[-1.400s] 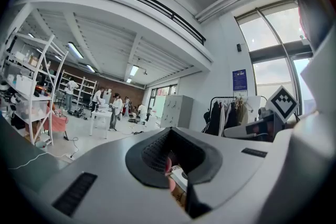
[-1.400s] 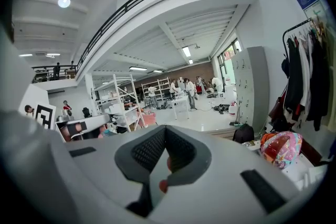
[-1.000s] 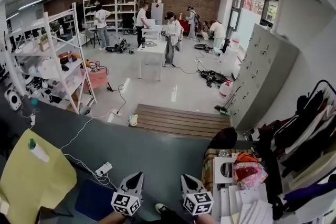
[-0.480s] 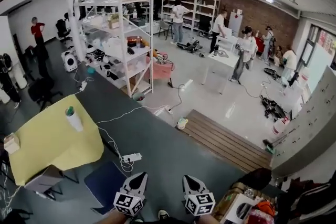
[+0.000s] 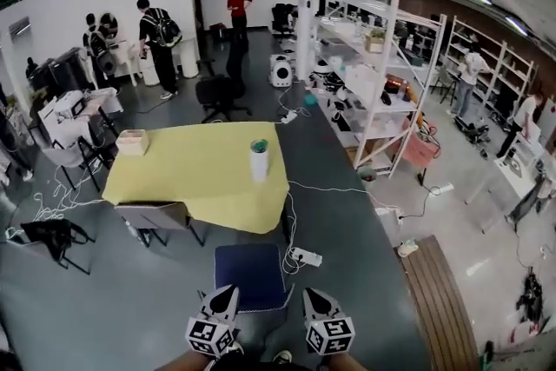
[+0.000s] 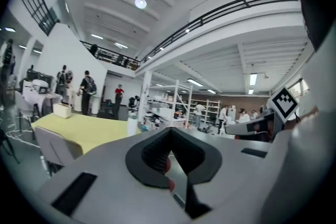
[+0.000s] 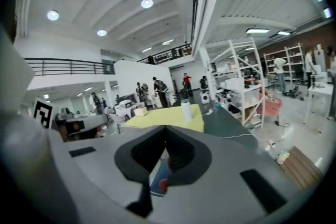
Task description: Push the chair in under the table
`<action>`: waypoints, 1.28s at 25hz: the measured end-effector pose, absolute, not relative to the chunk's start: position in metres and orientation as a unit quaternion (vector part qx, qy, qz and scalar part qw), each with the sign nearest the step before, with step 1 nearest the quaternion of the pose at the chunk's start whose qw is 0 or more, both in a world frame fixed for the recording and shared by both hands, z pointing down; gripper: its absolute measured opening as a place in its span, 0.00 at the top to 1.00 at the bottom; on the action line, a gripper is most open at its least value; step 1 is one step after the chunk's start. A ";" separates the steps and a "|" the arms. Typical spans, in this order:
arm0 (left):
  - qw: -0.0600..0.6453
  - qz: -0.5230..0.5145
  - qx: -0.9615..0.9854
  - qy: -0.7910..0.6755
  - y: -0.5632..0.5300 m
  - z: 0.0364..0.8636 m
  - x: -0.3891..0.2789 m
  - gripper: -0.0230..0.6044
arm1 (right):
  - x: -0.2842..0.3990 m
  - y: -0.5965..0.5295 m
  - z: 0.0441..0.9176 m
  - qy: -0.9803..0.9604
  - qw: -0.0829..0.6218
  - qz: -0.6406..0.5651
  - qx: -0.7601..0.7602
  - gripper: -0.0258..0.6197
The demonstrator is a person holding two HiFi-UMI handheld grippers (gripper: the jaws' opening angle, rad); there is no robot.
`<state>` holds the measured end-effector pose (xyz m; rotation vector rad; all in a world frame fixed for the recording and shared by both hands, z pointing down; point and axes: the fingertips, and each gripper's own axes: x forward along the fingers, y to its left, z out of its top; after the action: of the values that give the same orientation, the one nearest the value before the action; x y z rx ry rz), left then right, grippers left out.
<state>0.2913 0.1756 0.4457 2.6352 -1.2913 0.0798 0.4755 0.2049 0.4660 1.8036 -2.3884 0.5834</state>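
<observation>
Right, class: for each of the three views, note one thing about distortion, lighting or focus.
Head view: fisheye bows the white shelving; the yellow table looks sharp. Left gripper view: dark round vignette, left gripper close and soft. Right gripper view: ceiling lights blow out white, right gripper blurred.

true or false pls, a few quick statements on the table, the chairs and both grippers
1. The blue chair stands outside the yellow table, its seat not under it. True.
2. A white bottle stands upright on the table. True.
3. The left gripper grips the blue chair. False: its jaws are together with nothing between them.
4. The right gripper has its jaws wide apart. False: they are together, holding nothing.
5. The small box sits on the floor. False: it sits on a corner of the table.
</observation>
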 end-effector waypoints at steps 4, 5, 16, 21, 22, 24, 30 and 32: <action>0.108 0.028 0.859 -0.500 0.193 0.449 0.226 0.95 | 0.416 0.191 0.467 -0.818 0.059 0.190 0.539 0.94; 0.109 0.028 0.850 -0.515 0.196 0.451 0.212 0.95 | 0.404 0.187 0.466 -0.826 0.060 0.188 0.527 0.94; 0.099 0.035 0.822 -0.559 0.191 0.458 0.167 0.95 | 0.356 0.160 0.460 -0.852 0.064 0.171 0.490 0.94; 0.115 0.038 0.832 -0.541 0.191 0.472 0.157 0.95 | 0.356 0.164 0.470 -0.832 0.055 0.179 0.523 0.94; 0.118 0.040 0.834 -0.537 0.190 0.478 0.155 0.95 | 0.356 0.165 0.477 -0.828 0.056 0.181 0.528 0.94; 0.126 0.048 0.836 -0.532 0.187 0.490 0.152 0.95 | 0.357 0.164 0.492 -0.821 0.065 0.188 0.536 0.94; 0.156 0.088 0.839 -0.514 0.181 0.538 0.157 0.95 | 0.363 0.165 0.542 -0.805 0.100 0.224 0.540 0.94; 0.166 0.101 0.839 -0.509 0.179 0.560 0.157 0.95 | 0.363 0.164 0.564 -0.800 0.109 0.236 0.541 0.94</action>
<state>0.1568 0.1792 0.5597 2.3873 -1.4487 0.2864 0.3626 0.1636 0.5643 1.5905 -2.3524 0.6948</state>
